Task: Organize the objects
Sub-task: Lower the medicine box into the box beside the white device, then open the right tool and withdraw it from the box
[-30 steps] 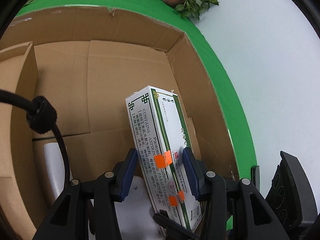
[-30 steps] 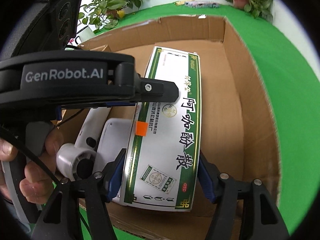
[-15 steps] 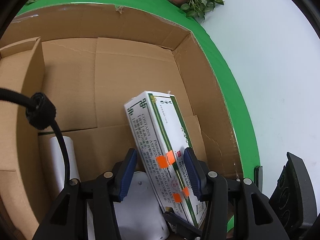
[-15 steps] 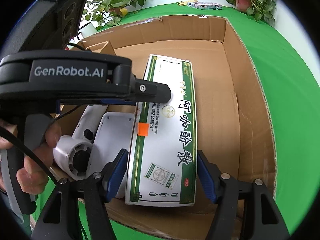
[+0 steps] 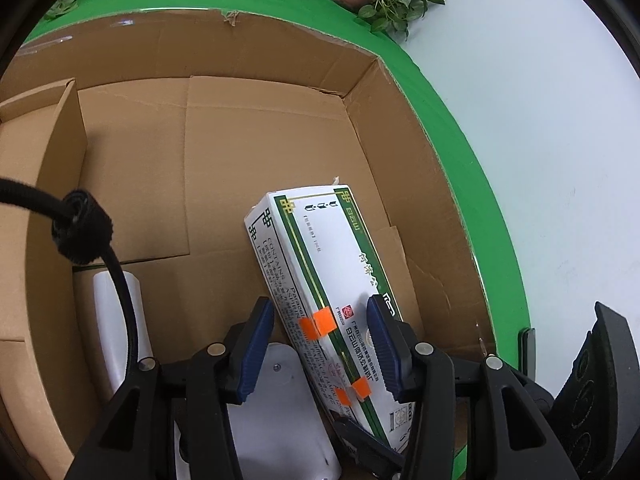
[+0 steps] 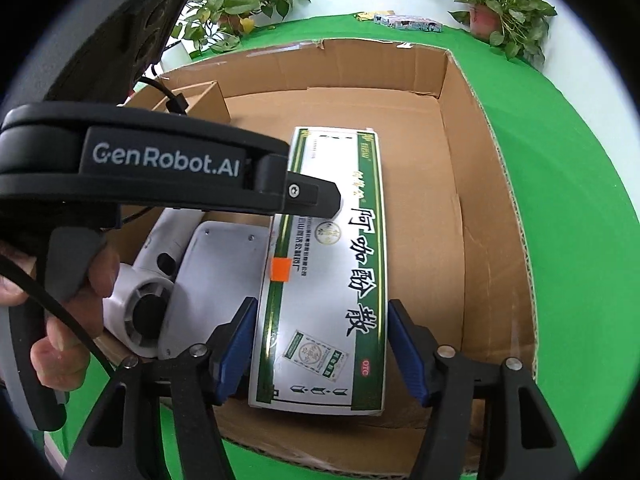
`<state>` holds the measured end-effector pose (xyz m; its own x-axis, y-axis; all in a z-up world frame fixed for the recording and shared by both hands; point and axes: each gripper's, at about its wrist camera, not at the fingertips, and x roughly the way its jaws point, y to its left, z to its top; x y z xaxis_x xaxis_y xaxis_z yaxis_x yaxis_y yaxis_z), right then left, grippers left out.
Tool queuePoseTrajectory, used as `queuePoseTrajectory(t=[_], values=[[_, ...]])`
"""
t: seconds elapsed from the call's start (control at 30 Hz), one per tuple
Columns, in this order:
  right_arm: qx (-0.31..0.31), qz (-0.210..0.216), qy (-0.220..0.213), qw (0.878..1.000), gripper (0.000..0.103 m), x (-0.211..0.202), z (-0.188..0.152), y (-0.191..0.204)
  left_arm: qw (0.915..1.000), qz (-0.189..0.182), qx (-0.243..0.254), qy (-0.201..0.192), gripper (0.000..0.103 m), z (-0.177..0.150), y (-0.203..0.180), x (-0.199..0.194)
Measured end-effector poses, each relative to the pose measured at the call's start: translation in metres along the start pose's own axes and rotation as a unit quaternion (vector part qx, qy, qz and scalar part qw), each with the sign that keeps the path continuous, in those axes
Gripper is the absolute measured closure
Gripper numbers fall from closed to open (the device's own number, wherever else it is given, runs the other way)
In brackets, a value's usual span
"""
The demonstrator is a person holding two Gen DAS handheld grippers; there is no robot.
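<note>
Right wrist view has the medicine carton [image 6: 320, 280] lying inside the cardboard box [image 6: 496, 208], long axis running straight away from my right gripper [image 6: 320, 350], whose jaws straddle its near end and have just been closing, a sliver of gap still showing each side. My left gripper [image 5: 320, 350] straddles the carton's side edge, half-open, pads apparently not pressing, so I judge the right is better lined up.

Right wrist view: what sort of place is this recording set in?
Probably a staged data-collection tabletop, not a lived-in home: a bright green cloth covers the table, potted plants stand against a plain white wall, and a cardboard box holds a medicine carton.
</note>
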<state>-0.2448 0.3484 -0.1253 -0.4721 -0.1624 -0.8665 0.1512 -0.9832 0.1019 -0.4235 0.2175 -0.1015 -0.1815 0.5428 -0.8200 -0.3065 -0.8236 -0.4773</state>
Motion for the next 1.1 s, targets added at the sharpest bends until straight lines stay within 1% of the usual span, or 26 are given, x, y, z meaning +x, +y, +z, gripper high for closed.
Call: queuePoseTrajectory(t=[0.1,0.27,0.37,0.47,0.53,0.6,0.63,0.67,0.7,0.73,0.77,0.8,0.83,0.87,0.9,0.93,0.97,1.0,1.03,1.07,1.1], values=[[0.005,0.003,-0.001,1.000,0.040,0.000,0.000,0.000,1.0000,-0.006,-0.004,0.004,0.058,-0.002,0.004,-0.004],[0.011,0.023,0.003,1.000,0.038,-0.010,-0.006,0.003,1.0000,-0.008,-0.002,0.005,0.058,-0.005,0.003,-0.009],[0.015,0.031,0.003,0.999,0.038,-0.012,-0.008,0.002,0.9999,-0.002,0.004,0.012,0.058,-0.010,0.001,-0.007],[0.016,0.030,-0.001,0.999,0.038,-0.016,-0.009,0.002,0.9999,0.006,0.007,0.007,0.058,-0.013,-0.001,-0.011],[0.015,0.029,-0.009,0.999,0.037,-0.021,-0.010,0.002,0.9999,0.009,0.014,-0.003,0.058,-0.017,-0.004,-0.021],[0.017,0.028,-0.029,0.999,0.037,-0.029,-0.013,0.002,0.9984,0.028,0.035,-0.035,0.058,-0.022,-0.011,-0.041],[0.016,0.018,-0.050,0.998,0.032,-0.038,-0.016,0.003,0.9972,0.033,0.044,-0.051,0.056,-0.025,-0.013,-0.051],[0.014,0.004,-0.073,0.997,0.024,-0.045,-0.018,0.004,0.9954,0.037,0.053,-0.071,0.056,-0.030,-0.015,-0.064],[0.014,-0.009,-0.101,0.995,0.012,-0.053,-0.022,0.005,0.9925,0.044,0.062,-0.096,0.055,-0.038,-0.016,-0.083],[0.015,-0.019,-0.132,0.991,0.005,-0.062,-0.026,0.003,0.9891,0.054,0.068,-0.119,0.050,-0.045,-0.017,-0.096],[0.016,-0.024,-0.152,0.988,0.000,-0.068,-0.031,0.004,0.9842,0.068,0.074,-0.146,0.042,-0.054,-0.017,-0.111],[0.019,-0.026,-0.175,0.984,0.000,-0.074,-0.038,0.005,0.9761,0.092,0.080,-0.180,0.037,-0.066,-0.018,-0.127],[0.019,-0.028,-0.188,0.982,0.000,-0.078,-0.043,0.006,0.9649,0.124,0.085,-0.216,0.024,-0.079,-0.018,-0.142],[0.019,-0.031,-0.198,0.979,0.001,-0.080,-0.047,0.008,0.9485,0.166,0.088,-0.255,0.009,-0.096,-0.018,-0.156],[0.019,-0.036,-0.207,0.978,0.000,-0.082,-0.051,0.011,0.9334,0.202,0.089,-0.283,0.002,-0.110,-0.017,-0.166],[0.018,-0.043,-0.216,0.975,0.001,-0.085,-0.056,0.017,0.9118,0.245,0.092,-0.317,0.000,-0.127,-0.017,-0.174],[0.018,-0.047,-0.220,0.974,0.000,-0.082,-0.055,0.018,0.8944,0.272,0.101,-0.340,0.000,-0.140,-0.017,-0.175],[0.021,-0.048,-0.220,0.974,0.000,-0.083,-0.054,0.020,0.8824,0.291,0.113,-0.352,0.000,-0.154,-0.016,-0.177],[0.021,-0.048,-0.215,0.975,0.000,-0.078,-0.052,0.021,0.8724,0.310,0.123,-0.357,0.000,-0.162,-0.016,-0.171],[0.021,-0.048,-0.210,0.976,0.000,-0.077,-0.053,0.023,0.8655,0.327,0.128,-0.357,0.001,-0.171,-0.015,-0.166],[0.018,-0.051,-0.206,0.977,0.001,-0.074,-0.054,0.025,0.8603,0.342,0.130,-0.355,0.001,-0.181,-0.013,-0.161]])
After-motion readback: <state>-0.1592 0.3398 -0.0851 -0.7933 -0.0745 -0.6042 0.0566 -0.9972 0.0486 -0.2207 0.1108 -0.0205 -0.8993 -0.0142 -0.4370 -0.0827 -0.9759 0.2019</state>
